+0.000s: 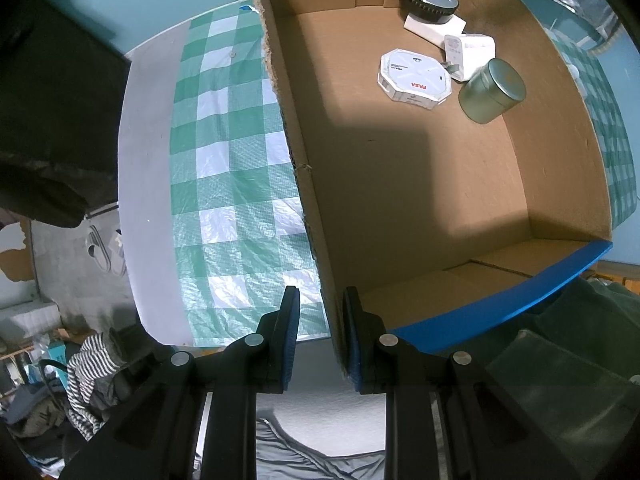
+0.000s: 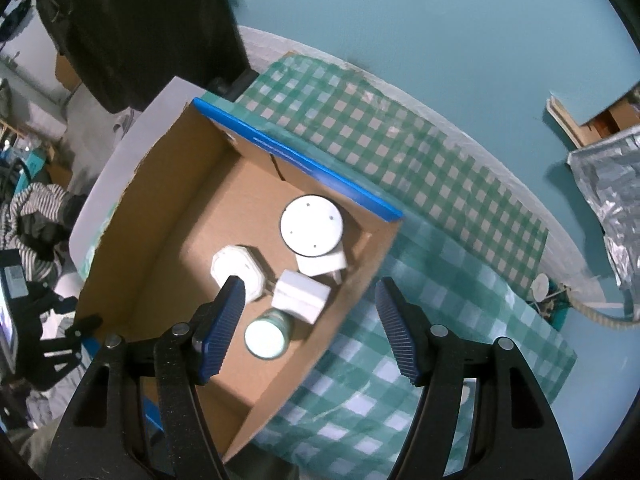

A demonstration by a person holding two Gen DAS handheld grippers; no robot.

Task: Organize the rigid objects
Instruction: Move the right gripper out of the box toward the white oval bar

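Above the open brown cardboard box (image 2: 168, 216), both black two-finger grippers point down.
Left gripper (image 1: 322, 332) pinches the box's side wall; right gripper (image 2: 308, 324) hangs spread and empty over a round metal tin (image 2: 266, 336) inside, on a green-checked tablecloth (image 2: 440, 280) by a teal wall (image 2: 400, 20).

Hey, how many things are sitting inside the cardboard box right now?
5, bunched at one end: a black round speaker on a white block, a white plug adapter, an octagonal white box and a round tin. None seems hidden.
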